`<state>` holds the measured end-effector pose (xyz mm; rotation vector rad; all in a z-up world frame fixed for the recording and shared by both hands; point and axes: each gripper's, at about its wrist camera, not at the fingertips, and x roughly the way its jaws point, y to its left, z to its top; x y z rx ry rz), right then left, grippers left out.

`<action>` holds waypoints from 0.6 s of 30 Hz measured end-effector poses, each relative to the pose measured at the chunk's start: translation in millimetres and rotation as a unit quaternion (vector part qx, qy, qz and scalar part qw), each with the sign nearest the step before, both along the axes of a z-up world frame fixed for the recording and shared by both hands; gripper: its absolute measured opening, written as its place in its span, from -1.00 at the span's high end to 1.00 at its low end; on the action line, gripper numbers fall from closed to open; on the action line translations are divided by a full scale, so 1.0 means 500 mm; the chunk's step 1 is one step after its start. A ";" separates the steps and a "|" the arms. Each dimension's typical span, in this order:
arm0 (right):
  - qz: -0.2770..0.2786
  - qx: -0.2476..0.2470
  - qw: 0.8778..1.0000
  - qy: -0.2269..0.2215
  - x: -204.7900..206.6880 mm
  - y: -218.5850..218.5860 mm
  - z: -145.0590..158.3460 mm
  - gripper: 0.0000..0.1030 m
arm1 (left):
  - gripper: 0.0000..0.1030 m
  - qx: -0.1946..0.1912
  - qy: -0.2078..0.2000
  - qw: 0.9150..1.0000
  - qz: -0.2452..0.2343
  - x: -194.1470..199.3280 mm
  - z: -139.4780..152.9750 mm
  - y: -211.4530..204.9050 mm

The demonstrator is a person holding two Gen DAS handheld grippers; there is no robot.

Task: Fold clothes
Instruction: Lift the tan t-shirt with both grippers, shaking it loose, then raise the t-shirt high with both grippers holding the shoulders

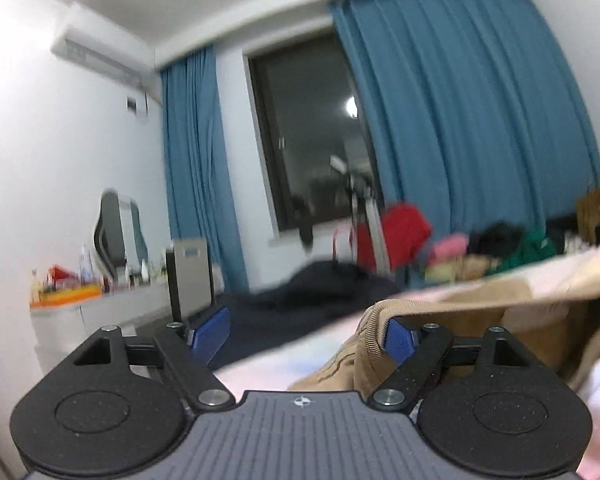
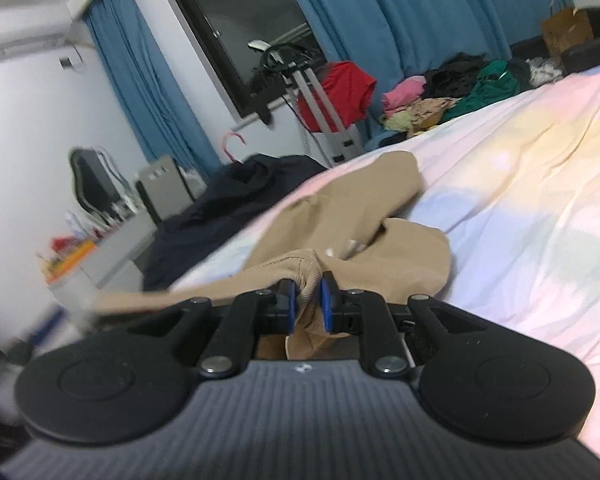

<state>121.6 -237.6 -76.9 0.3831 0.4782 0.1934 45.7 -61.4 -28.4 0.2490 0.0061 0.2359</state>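
Note:
A tan garment lies crumpled on the bed's pastel sheet. My right gripper is shut on its ribbed hem, which bunches between the blue pads. In the left wrist view my left gripper is open, its blue pads wide apart. The ribbed edge of the tan garment drapes against the inner face of the right pad; the left pad is free. The garment is lifted toward the right of that view.
A dark garment is heaped at the bed's far edge. A pile of clothes lies by the blue curtain. A red cloth hangs on a metal stand. A desk with clutter stands left.

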 end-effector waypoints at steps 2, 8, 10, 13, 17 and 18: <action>-0.017 -0.040 0.999 0.019 0.007 0.016 -0.012 0.35 | -0.61 0.007 -0.014 1.000 -0.007 -0.007 0.013 -0.015; -0.062 -0.122 0.988 0.076 0.033 0.038 -0.065 -0.22 | -0.64 0.014 -0.001 1.000 -0.001 0.021 0.014 -0.012; -0.093 -0.106 0.988 0.067 0.029 0.022 -0.060 -0.27 | -0.64 0.016 0.005 1.000 0.002 0.031 0.013 -0.010; -0.155 -0.090 0.984 0.009 0.000 -0.011 -0.024 -0.34 | -0.65 0.043 0.032 0.999 0.005 0.051 -0.021 -0.001; -0.232 -0.100 0.964 -0.081 -0.047 -0.044 0.019 -0.50 | -0.68 0.081 0.101 0.992 -0.005 0.088 -0.072 -0.005; -0.238 -0.102 0.961 -0.096 -0.054 -0.050 0.026 -0.51 | -0.69 0.086 0.123 0.989 -0.011 0.097 -0.085 -0.006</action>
